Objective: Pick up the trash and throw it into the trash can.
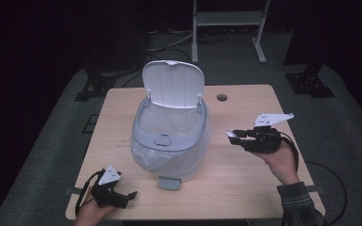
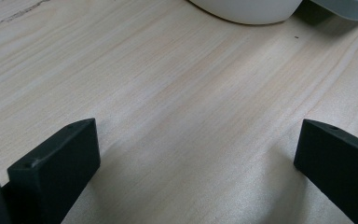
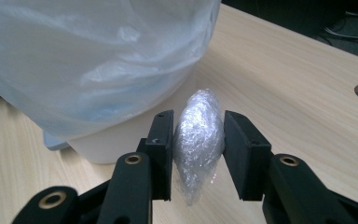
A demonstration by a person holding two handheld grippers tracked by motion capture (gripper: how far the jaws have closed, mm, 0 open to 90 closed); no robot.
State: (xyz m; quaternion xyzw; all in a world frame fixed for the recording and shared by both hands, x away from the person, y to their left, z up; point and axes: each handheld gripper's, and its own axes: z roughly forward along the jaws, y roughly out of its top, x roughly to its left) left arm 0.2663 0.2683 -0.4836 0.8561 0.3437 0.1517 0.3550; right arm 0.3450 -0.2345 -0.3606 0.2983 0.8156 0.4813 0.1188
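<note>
Right of the bin [image 1: 169,136], right claw [image 3: 198,154] clamps plastic wad [image 3: 199,140], lid [image 1: 173,84] up; drop-in pending, left claw [image 2: 196,154] slack.

High view looks down the table [image 1: 245,188]; both gripper views sit low, sharing the bin [image 1: 169,136].

Left hand [image 1: 90,207] low at the near left table edge, wrist flat, black two-jaw left gripper [image 1: 131,194] lying level and pointing right. Jaws wide apart, nothing between them.

Right hand [image 1: 279,159], plaid-sleeved forearm behind it, raised above the right side of the table. Black two-jaw right gripper [image 1: 230,135] points left, level. Its pads [image 3: 161,149] press both sides of a crumpled clear plastic-wrap ball [image 3: 198,140].
</note>
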